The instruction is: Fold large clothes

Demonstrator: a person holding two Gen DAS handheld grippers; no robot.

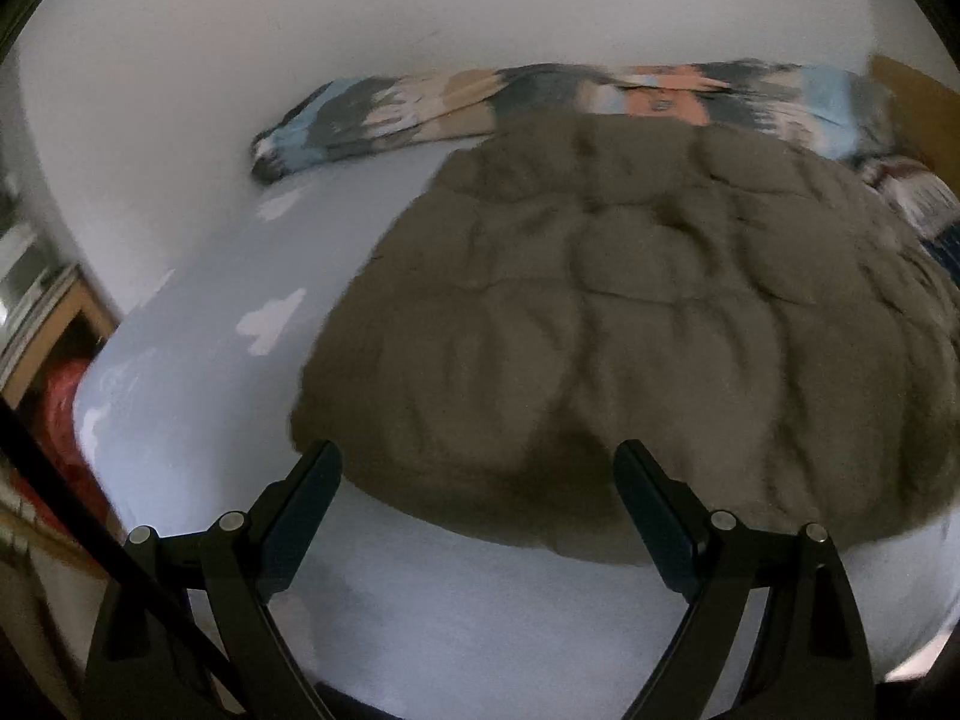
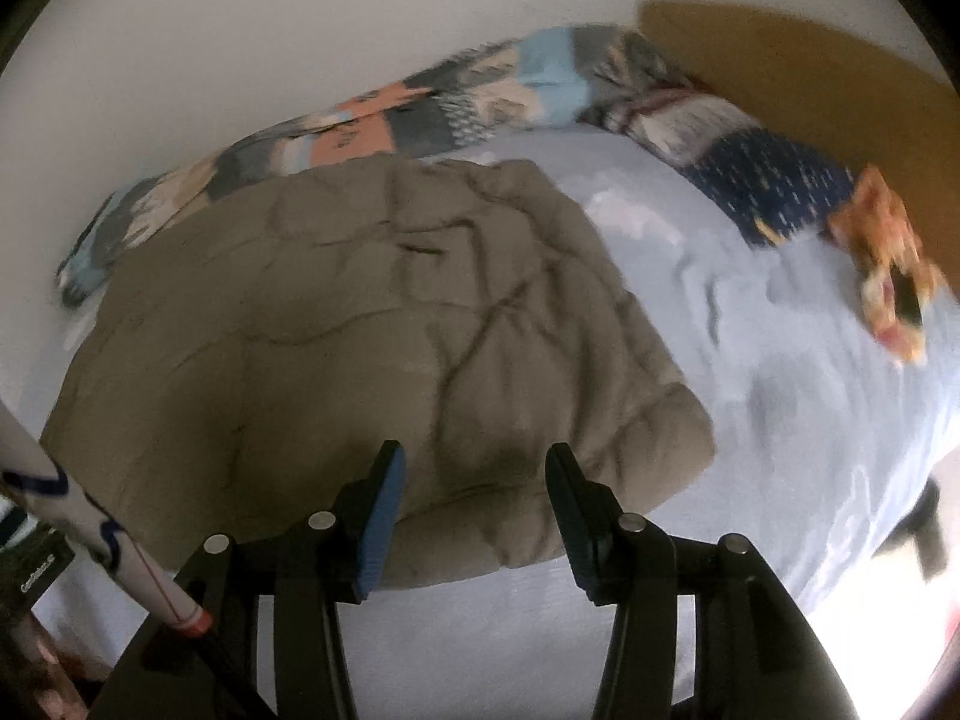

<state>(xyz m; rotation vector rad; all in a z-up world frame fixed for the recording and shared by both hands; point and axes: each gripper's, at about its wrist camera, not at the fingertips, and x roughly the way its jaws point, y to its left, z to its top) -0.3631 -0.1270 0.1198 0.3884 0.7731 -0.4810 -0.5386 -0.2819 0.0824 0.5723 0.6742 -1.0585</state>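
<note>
A rolled patchwork blanket (image 1: 540, 96) in blue, grey, peach and cream lies along the white wall (image 1: 300, 18) at the far edge of the bed, touching the far side of the garment. In the right wrist view a dark blue dotted cloth (image 2: 774, 186) and an orange patterned item (image 2: 888, 264), too blurred to identify, rest near the bed's right end in front of a mustard-brown panel (image 2: 810, 60). A wooden shelf unit (image 1: 72, 312) with something red beneath it stands off the bed's left end. Nothing lies between the tools and the near hem.

The left gripper (image 1: 477, 462) hovers over the garment's near edge, its black fingers spread wide and holding nothing. The right gripper (image 2: 474, 462) is poised just above the same hem nearer its right corner, fingers also apart and empty. A white sleeve (image 2: 90, 516) with dark squiggles shows beside it.

The large olive-brown quilted garment (image 1: 630, 312) lies spread flat on the pale blue bed sheet (image 1: 210, 360), puffy and creased, its rounded near edge just past the fingertips.
</note>
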